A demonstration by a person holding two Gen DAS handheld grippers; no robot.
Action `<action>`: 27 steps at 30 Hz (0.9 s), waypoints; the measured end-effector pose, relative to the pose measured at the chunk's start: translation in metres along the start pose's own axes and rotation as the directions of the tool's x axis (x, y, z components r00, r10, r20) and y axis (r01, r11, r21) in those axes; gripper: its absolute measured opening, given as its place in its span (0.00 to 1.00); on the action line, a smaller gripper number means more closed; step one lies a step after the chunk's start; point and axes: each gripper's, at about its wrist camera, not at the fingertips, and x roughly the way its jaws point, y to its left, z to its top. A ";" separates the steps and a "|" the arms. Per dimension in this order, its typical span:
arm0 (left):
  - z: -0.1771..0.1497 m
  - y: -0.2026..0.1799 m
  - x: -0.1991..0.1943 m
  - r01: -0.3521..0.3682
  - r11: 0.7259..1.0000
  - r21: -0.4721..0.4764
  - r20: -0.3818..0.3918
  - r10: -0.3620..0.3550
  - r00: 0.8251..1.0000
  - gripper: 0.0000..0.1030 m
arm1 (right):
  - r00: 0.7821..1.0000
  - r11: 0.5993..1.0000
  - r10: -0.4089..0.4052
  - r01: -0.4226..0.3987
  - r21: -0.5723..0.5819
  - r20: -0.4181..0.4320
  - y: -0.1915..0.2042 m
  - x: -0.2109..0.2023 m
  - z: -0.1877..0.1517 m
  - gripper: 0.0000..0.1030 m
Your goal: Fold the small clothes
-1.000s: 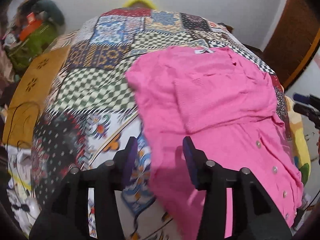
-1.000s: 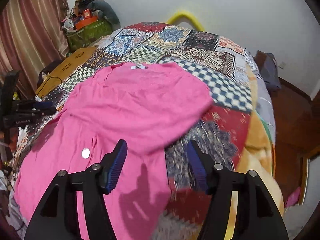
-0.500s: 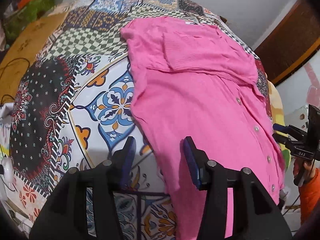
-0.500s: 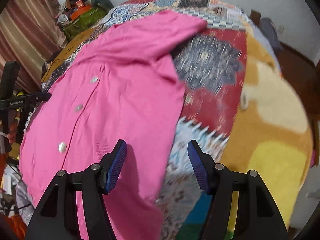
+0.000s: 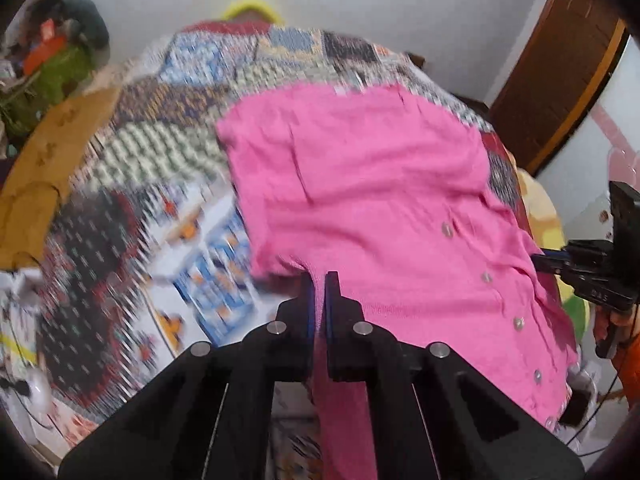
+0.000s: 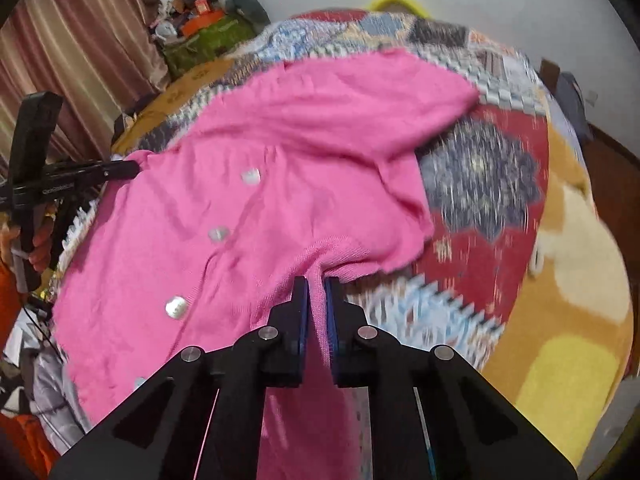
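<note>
Garment: a pink buttoned top (image 5: 372, 200) lies spread on the patchwork bedspread (image 5: 132, 208), its neckline towards the far edge of the bed and its hem at the near edge; a row of pale buttons (image 6: 218, 234) runs down its front; a sleeve is folded across the upper part.
Left gripper (image 5: 319, 280): jaws have just been closing and now pinch the near left part of the hem; a fold of pink cloth is drawn up between the pads and hangs down behind them.
Right gripper (image 6: 316, 284): jaws have just been closing and now clamp the near right part of the hem; a ridge of ribbed pink knit stands pressed between the blue pads (image 6: 330, 312).
Cross-view: each gripper appears at the margin of the other's view, at the garment's side edge; a hand (image 6: 40, 246) grips the handle of the left one.
Bedspread: patterned squares in blue, red, black and check; blurred in both views; a yellow-and-tan blanket (image 6: 568, 320) covers the right edge of the bed.
Surroundings: striped curtain (image 6: 80, 48) at far left; a heap of clutter (image 6: 208, 24) beyond the far left corner of the bed; a brown wooden door (image 5: 568, 64) at far right.
</note>
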 end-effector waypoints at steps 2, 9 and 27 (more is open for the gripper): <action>0.016 0.007 -0.004 -0.025 1.000 0.000 0.034 0.025 0.999 0.03 | 0.999 1.000 -0.002 0.002 -0.001 0.038 -0.002 -0.004 0.014 0.07; 0.059 0.035 0.015 -0.137 0.989 -0.055 0.030 0.139 0.990 0.14 | 0.992 0.998 -0.066 0.064 0.027 0.105 -0.007 -0.003 0.054 0.15; -0.051 0.048 -0.012 -0.034 0.994 -0.104 -0.158 0.018 0.987 0.40 | 0.997 0.994 -0.062 0.067 0.090 -0.052 -0.012 -0.026 -0.031 0.41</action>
